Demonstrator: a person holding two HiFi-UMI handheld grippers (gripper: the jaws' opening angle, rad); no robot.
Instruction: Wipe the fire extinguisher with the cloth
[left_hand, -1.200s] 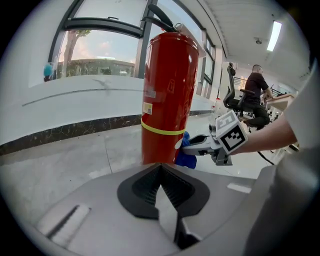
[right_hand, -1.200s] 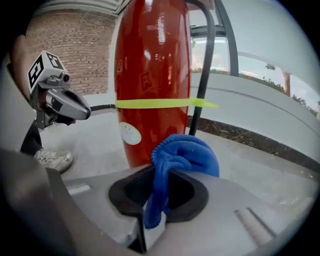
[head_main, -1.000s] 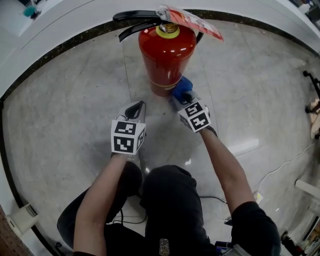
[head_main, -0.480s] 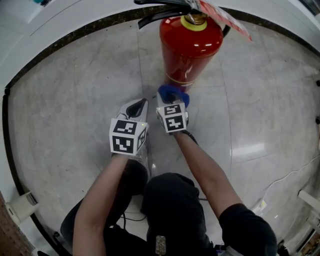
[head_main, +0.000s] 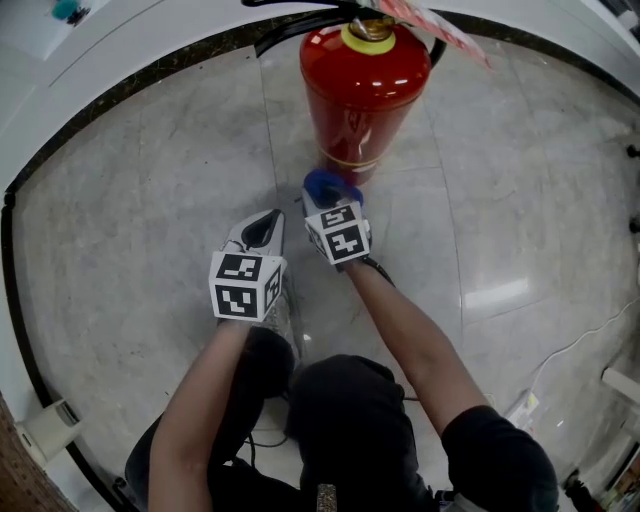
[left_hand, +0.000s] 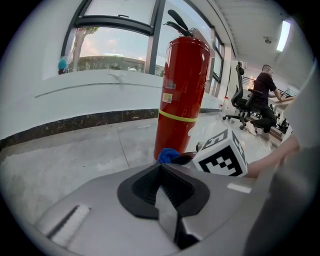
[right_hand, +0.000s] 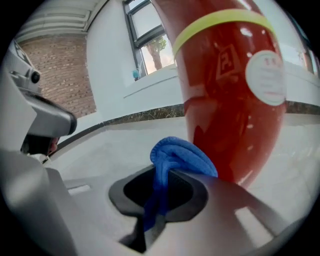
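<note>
A red fire extinguisher (head_main: 362, 95) with a yellow band stands upright on the pale stone floor; it also fills the right gripper view (right_hand: 227, 85) and rises ahead in the left gripper view (left_hand: 181, 95). My right gripper (head_main: 325, 195) is shut on a bunched blue cloth (head_main: 330, 187) (right_hand: 177, 155), held low at the cylinder's base on its near left side. Whether the cloth touches the red wall I cannot tell. My left gripper (head_main: 264, 228) hovers shut and empty, left of the right one and short of the extinguisher. The blue cloth (left_hand: 168, 155) peeks past its jaws.
A white curved wall with a dark skirting (head_main: 150, 80) runs behind the extinguisher. A white cable (head_main: 560, 350) lies on the floor at right. In the left gripper view a seated person (left_hand: 262, 97) and office chairs are far off at right.
My right gripper with the cloth swung from the extinguisher's near right side round to its near left side at the base. The left gripper drifted slightly nearer me.
</note>
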